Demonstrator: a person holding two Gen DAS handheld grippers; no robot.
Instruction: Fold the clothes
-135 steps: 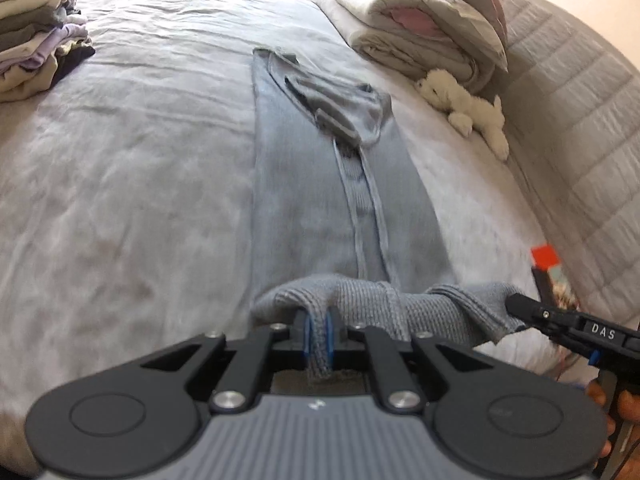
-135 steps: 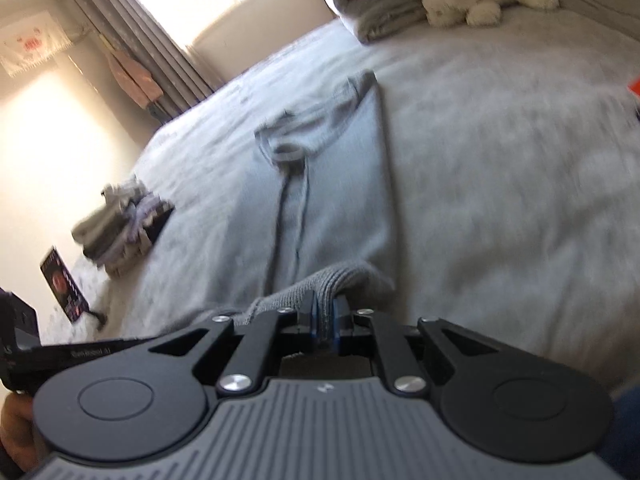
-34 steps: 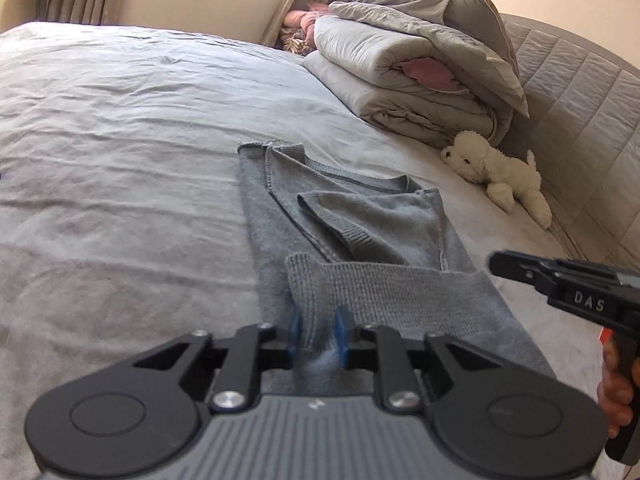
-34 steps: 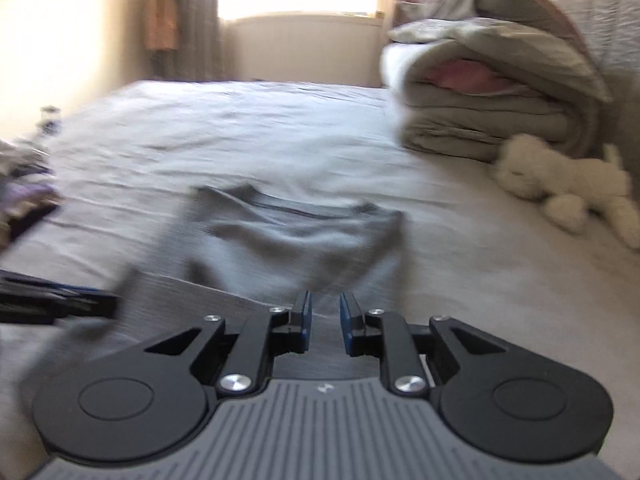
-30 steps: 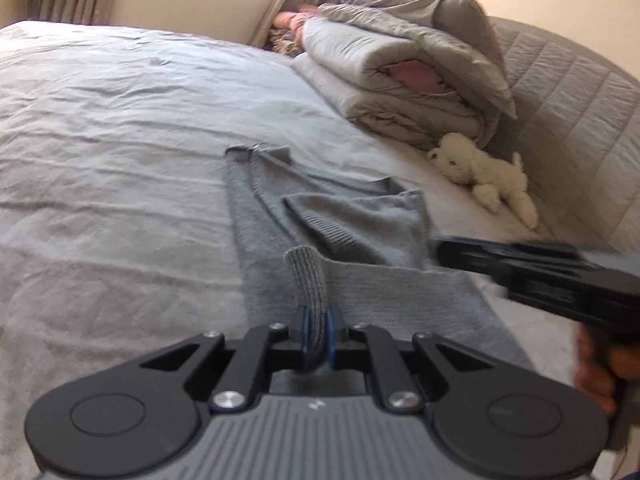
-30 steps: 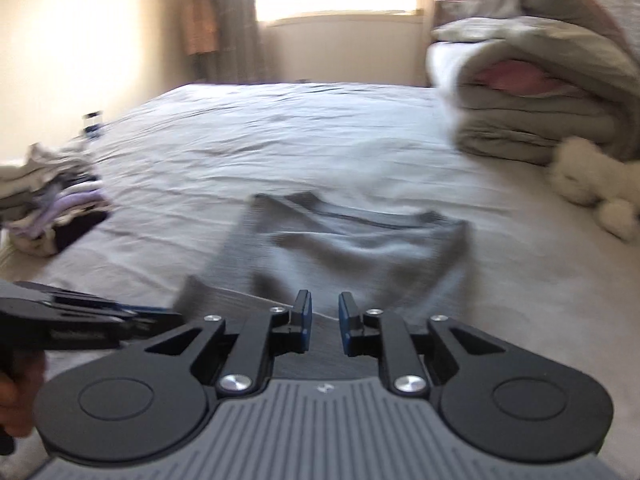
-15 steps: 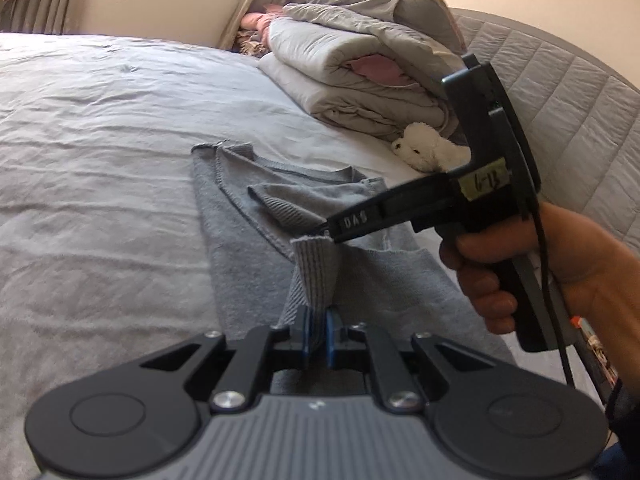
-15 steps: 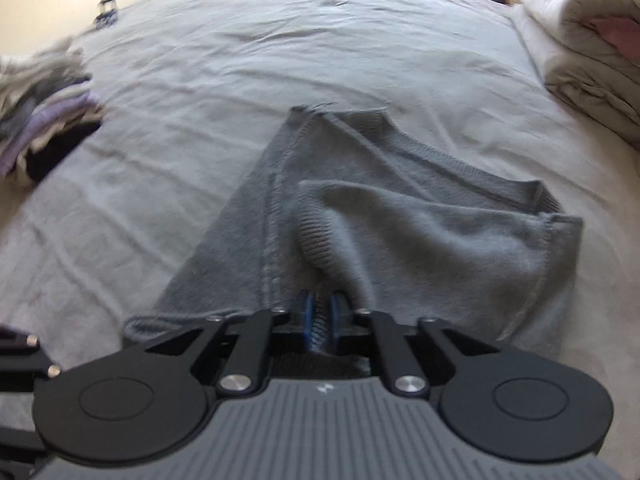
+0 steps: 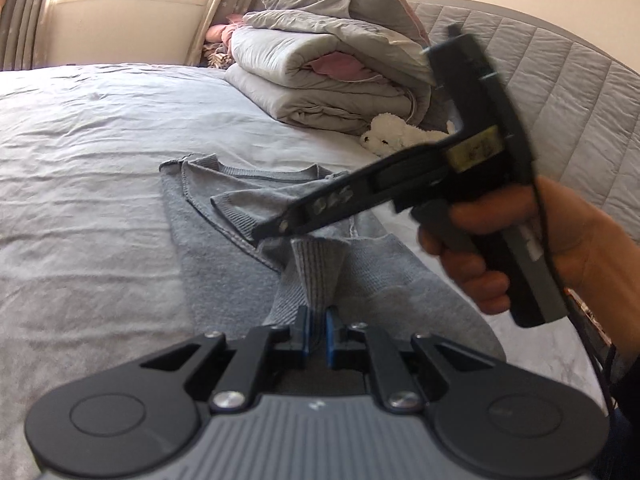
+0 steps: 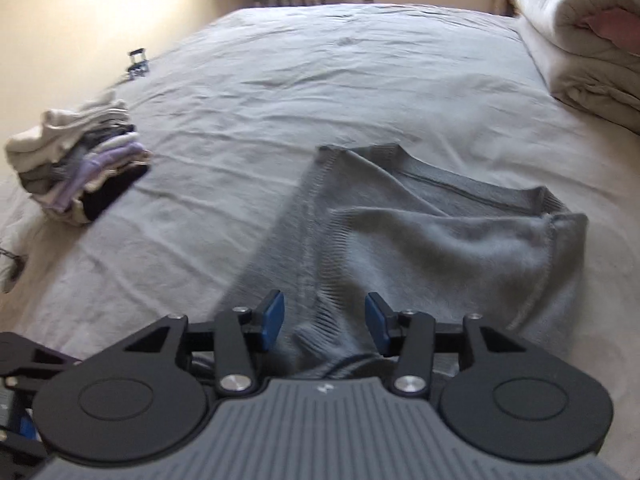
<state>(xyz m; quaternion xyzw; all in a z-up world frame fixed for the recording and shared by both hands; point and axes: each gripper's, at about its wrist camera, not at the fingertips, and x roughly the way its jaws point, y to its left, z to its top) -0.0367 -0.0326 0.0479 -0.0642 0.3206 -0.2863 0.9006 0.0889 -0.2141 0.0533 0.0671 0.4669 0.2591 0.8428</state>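
A grey knit sweater (image 9: 224,248) lies on the bed, its lower part folded up over its chest. My left gripper (image 9: 316,332) is shut on a raised pinch of the ribbed hem, low over the fold. In the right wrist view my right gripper (image 10: 325,322) stands open just above the sweater (image 10: 440,240), with loose cloth lying between its blue pads (image 10: 274,320). The left wrist view shows the right gripper (image 9: 276,230) from the side, held by a hand (image 9: 480,272), its tip at the sleeve cuff.
A stack of folded clothes (image 10: 76,176) sits at the left of the grey bedsheet (image 9: 80,140). A rolled duvet pile (image 9: 328,68) and a white plush toy (image 9: 400,136) lie by the quilted headboard (image 9: 560,92). A small dark object (image 10: 138,62) rests near the bed's far edge.
My right gripper, shut on a sweater fold half a second ago, has opened and let the cloth drop. The left gripper keeps its hold on the hem.
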